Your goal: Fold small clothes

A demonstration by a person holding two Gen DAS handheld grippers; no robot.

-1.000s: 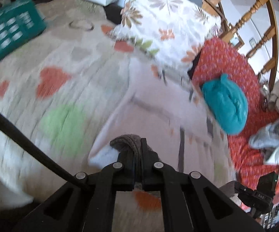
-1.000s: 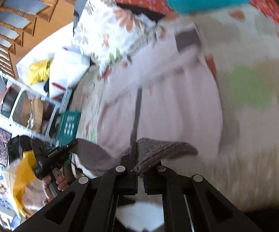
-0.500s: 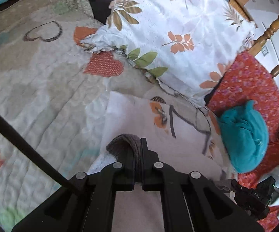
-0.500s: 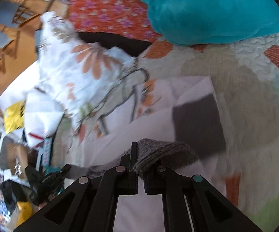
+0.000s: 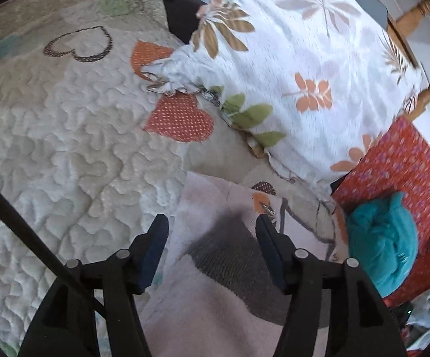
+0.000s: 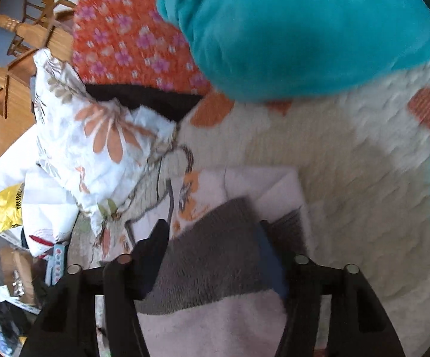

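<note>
Through the left wrist camera, the left part of my frame is filled by the cream quilted bedspread with heart patches (image 5: 66, 136), a red dotted heart sitting near the middle. At the bottom centre I see my left gripper (image 5: 212, 238) with its jaws spread wide and nothing pinched between them. Between and beneath the fingers lies the pale pink fleece garment with a grey ribbed cuff (image 5: 215, 312), flat on the bedspread, its grey band running across the gap between the fingertips. Right of centre and higher up is the white floral-print pillow (image 5: 298, 68), its lower edge close to the garment's far end. At the right edge, a teal plush bundle (image 5: 381, 250) rests on a red flowered cloth (image 5: 399, 163).

Through the right wrist camera, the upper left of my frame shows wooden chair spindles (image 6: 6, 26), and below them the same floral pillow (image 6: 96, 136). At the bottom centre my right gripper (image 6: 212, 232) also has its jaws apart, holding nothing. The pink garment (image 6: 215, 327) lies under it, with the grey cuff folded over onto the pink fabric between the fingers. Above, the teal bundle (image 6: 298, 29) fills the upper right, partly over the red cloth (image 6: 119, 29), while the bedspread (image 6: 364, 193) covers the right side.
</note>
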